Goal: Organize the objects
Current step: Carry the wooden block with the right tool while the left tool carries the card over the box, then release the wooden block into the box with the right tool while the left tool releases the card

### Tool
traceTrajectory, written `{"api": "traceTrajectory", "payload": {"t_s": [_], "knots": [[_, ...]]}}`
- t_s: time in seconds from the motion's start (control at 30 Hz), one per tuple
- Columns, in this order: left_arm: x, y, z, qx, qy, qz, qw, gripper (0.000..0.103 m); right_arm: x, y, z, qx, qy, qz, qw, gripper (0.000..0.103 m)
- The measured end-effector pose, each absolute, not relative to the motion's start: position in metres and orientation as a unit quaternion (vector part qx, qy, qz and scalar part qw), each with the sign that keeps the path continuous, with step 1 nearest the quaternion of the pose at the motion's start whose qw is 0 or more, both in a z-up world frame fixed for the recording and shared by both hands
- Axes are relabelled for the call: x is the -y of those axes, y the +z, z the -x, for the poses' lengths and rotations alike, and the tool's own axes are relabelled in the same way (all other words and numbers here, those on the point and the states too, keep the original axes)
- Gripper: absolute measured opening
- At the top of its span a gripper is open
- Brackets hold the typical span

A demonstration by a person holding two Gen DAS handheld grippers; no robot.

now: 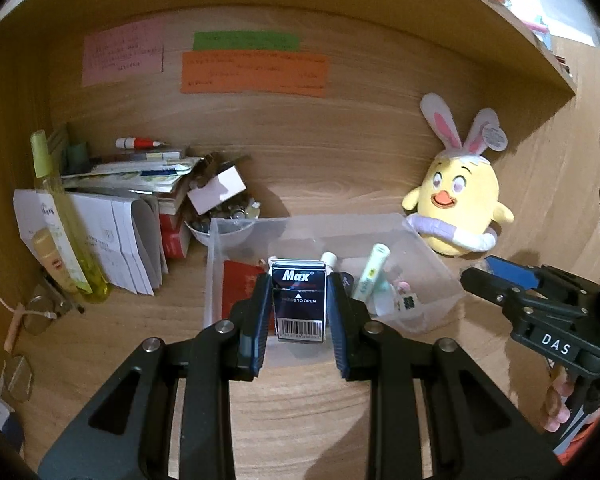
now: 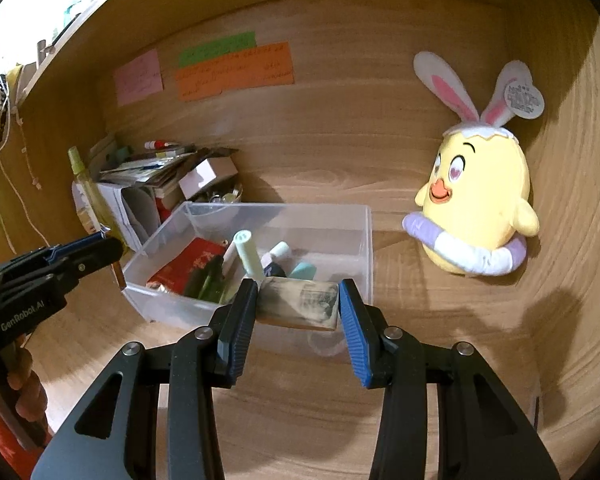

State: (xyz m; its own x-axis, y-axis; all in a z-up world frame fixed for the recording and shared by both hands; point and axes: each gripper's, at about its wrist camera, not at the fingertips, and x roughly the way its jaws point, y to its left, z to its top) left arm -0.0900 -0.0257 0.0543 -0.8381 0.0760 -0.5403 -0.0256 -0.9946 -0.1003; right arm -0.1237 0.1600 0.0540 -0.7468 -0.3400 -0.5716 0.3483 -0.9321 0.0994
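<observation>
My left gripper point(image 1: 299, 286) is shut on a dark Max staples box point(image 1: 299, 304) and holds it over the near wall of a clear plastic bin point(image 1: 432, 256). My right gripper point(image 2: 299, 294) is shut on a worn, smudged eraser point(image 2: 298, 307) at the near right corner of the same bin point(image 2: 362, 240). The bin holds a red packet point(image 2: 190, 266), a pale green tube point(image 2: 249, 258), a green pen and other small items. The right gripper also shows in the left wrist view point(image 1: 496, 280), and the left gripper in the right wrist view point(image 2: 100, 246).
A yellow chick plush with bunny ears point(image 2: 478, 208) leans on the back wall at the right. A stack of papers and books point(image 1: 132, 192), a yellow-green bottle point(image 1: 66, 224) and a bowl of small items point(image 1: 228, 220) crowd the left. Coloured notes point(image 1: 252, 72) hang on the wall.
</observation>
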Motion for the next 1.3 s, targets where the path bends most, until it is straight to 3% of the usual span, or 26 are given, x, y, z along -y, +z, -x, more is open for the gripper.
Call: {"api": "traceTrajectory", "payload": {"t_s": [1.3], "knots": [[0.033, -0.008, 0.177, 0.042, 0.919, 0.390, 0.038, 0.027, -0.132, 0.000, 0.197, -0.057, -0.901, -0.387, 0.188, 0.039]]}}
